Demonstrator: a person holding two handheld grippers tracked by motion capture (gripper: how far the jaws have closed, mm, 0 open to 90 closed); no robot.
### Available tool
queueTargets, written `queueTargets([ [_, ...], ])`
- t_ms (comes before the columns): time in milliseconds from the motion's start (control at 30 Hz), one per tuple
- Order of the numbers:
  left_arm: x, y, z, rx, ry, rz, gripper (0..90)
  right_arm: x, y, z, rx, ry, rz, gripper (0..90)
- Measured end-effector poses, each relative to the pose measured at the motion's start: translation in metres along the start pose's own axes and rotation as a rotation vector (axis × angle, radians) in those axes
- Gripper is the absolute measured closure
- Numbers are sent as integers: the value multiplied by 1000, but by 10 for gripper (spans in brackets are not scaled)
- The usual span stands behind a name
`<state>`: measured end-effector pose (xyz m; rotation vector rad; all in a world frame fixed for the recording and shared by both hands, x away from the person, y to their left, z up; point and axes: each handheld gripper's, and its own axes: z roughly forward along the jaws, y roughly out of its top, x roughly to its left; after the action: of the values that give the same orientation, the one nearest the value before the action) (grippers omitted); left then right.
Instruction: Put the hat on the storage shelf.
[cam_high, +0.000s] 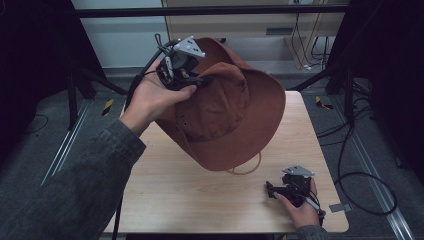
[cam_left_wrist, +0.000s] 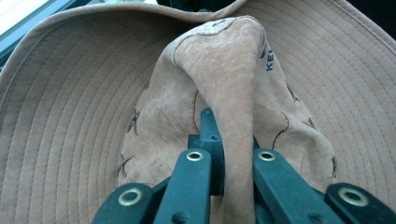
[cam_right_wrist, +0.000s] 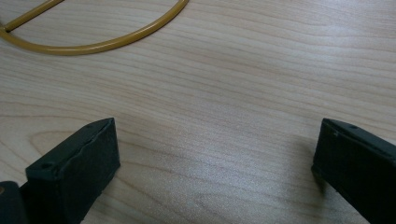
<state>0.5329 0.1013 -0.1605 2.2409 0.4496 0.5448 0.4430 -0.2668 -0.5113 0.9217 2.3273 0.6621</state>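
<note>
Nearest to the high camera is the person's grey sleeve (cam_high: 75, 185), which leads up to the left hand (cam_high: 150, 97) and the left gripper (cam_high: 202, 80). This gripper holds the wide-brimmed brown suede hat (cam_high: 235, 115) above the far left part of the table. In the left gripper view, the two black jaws stand narrow and pinch a raised fold of the hat's crown (cam_left_wrist: 233, 93) between them. The stitched brim (cam_left_wrist: 70, 116) spreads all around behind it.

The hat hangs tilted, with its lower brim edge low over the middle of the light wooden table (cam_high: 200, 200); whether it touches the wood I cannot tell. To do this lift well, I think the grip must stay firm on the fold, because soft suede can slip out. The hand should rise slowly, so the heavy brim does not swing.

The right gripper (cam_high: 274, 191) rests low at the near right corner of the table, well apart from the hat. In its own view the jaws stand wide with nothing between them, over bare wood.

A thin mustard-yellow cord (cam_right_wrist: 107, 39) lies in a loop on the table below the hat. It is probably the chin cord, so it may drag or catch as the hat goes up. Black cables (cam_high: 360, 175) lie on the floor at the right, away from the work.
</note>
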Motion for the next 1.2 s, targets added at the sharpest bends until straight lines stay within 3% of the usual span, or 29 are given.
queueTargets([
  [933, -21, 48, 54, 35, -55, 61, 884, 0, 0, 0, -1, 1, 0, 6],
  [1200, -23, 51, 73, 57, -75, 59, 885, 0, 0, 0, -2, 3, 0, 6],
])
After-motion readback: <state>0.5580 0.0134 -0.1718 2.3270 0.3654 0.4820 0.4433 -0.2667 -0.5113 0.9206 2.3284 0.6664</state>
